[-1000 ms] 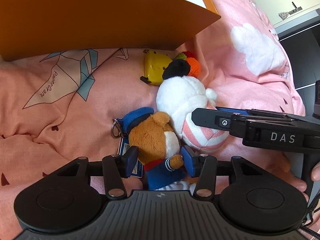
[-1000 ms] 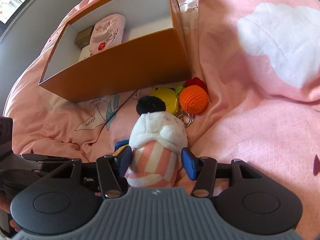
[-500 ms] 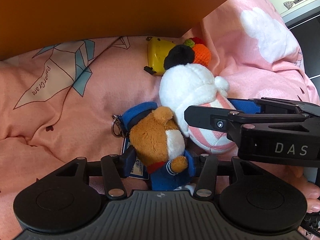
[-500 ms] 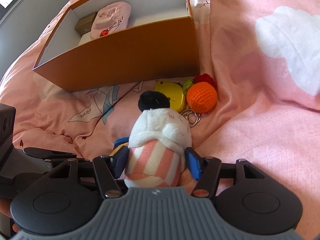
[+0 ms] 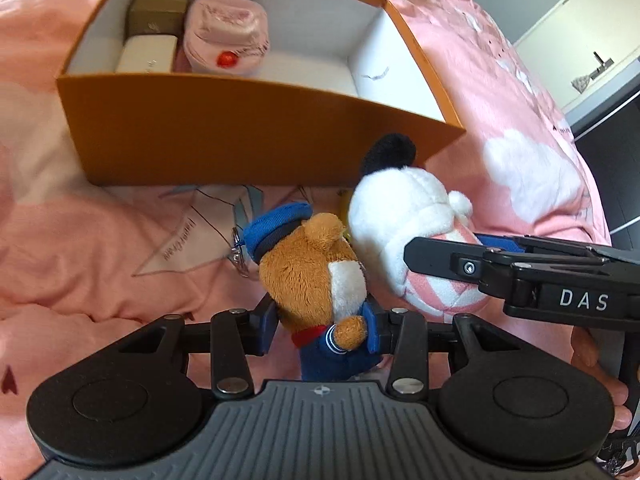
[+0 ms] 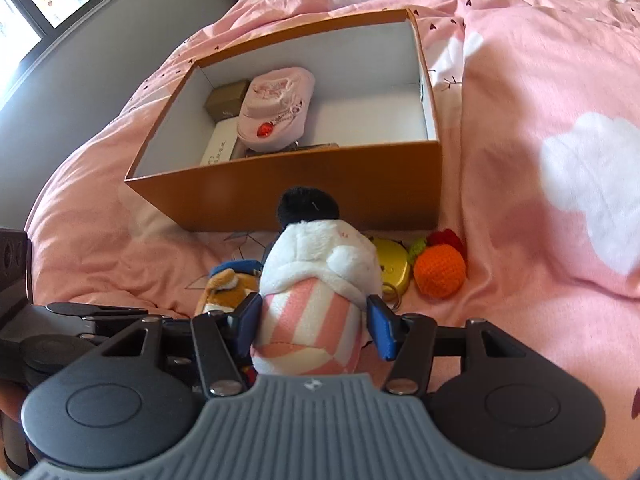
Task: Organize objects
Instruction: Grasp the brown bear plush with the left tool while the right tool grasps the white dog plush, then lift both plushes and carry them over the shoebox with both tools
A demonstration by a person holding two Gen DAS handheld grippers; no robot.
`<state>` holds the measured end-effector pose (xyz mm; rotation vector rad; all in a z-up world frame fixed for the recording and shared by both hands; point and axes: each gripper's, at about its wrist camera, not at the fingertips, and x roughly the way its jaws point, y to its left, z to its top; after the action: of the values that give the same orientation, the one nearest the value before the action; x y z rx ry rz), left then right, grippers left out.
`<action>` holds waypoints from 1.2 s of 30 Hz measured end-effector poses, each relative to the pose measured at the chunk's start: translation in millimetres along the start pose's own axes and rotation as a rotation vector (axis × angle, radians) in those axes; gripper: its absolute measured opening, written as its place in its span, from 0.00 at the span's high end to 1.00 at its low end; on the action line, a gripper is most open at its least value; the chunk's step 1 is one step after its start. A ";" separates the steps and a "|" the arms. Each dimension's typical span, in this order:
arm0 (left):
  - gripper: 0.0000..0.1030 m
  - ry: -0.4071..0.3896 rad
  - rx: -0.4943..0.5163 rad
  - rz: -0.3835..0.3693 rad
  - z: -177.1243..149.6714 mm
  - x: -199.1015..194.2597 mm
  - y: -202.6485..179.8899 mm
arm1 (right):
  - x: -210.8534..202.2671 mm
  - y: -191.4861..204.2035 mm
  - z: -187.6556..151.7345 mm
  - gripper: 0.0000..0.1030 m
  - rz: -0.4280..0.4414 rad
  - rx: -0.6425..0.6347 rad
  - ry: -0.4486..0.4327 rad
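My left gripper [image 5: 322,330] is shut on a brown bear plush in a blue sailor suit and cap [image 5: 316,276] and holds it above the pink bedspread. My right gripper [image 6: 312,326] is shut on a white plush with pink stripes and a black pompom [image 6: 316,280], beside the bear [image 6: 226,284]. The white plush also shows in the left wrist view [image 5: 404,220]. An open orange box [image 5: 248,132] lies ahead of both; in the right wrist view its front wall [image 6: 240,196] faces me.
Inside the box lie a pink pouch [image 6: 276,108], a gold box [image 6: 226,98] and a white box [image 6: 218,148]. A yellow tag [image 6: 394,270] and an orange crochet ball [image 6: 440,270] lie on the bedspread by the box's right corner.
Both grippers have closed on their plush toys and lifted them off the bedspread. The views now look down into the open box.
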<state>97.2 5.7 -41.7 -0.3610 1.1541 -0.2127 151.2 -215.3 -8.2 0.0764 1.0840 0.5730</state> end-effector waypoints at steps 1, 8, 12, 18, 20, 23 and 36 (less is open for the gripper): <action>0.54 -0.013 -0.017 0.008 2.6 -1.8 6.1 | 2.6 1.4 2.5 0.43 0.003 -0.005 -0.010; 0.54 -0.072 -0.087 0.049 12.7 1.5 30.9 | 31.5 12.0 3.2 0.43 -0.056 -0.082 -0.016; 0.53 -0.046 -0.128 0.033 11.2 9.8 42.7 | 43.2 17.0 -4.7 0.43 -0.065 -0.142 0.017; 0.48 -0.022 -0.171 0.060 7.7 8.7 57.7 | 49.6 30.3 -10.9 0.39 -0.085 -0.238 0.052; 0.47 -0.017 -0.156 0.088 7.9 5.1 57.3 | 49.2 30.0 -10.1 0.39 -0.048 -0.229 0.068; 0.46 -0.001 -0.130 0.121 7.9 -1.3 54.1 | 44.3 25.4 -6.1 0.40 0.020 -0.175 0.078; 0.42 0.038 -0.234 0.108 8.5 7.0 60.8 | 75.1 -7.1 0.8 0.33 0.113 0.106 0.208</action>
<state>106.5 60.8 -68.0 -0.5013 1.2359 0.0108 180.2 -185.4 -71.2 0.1741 1.3186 0.6346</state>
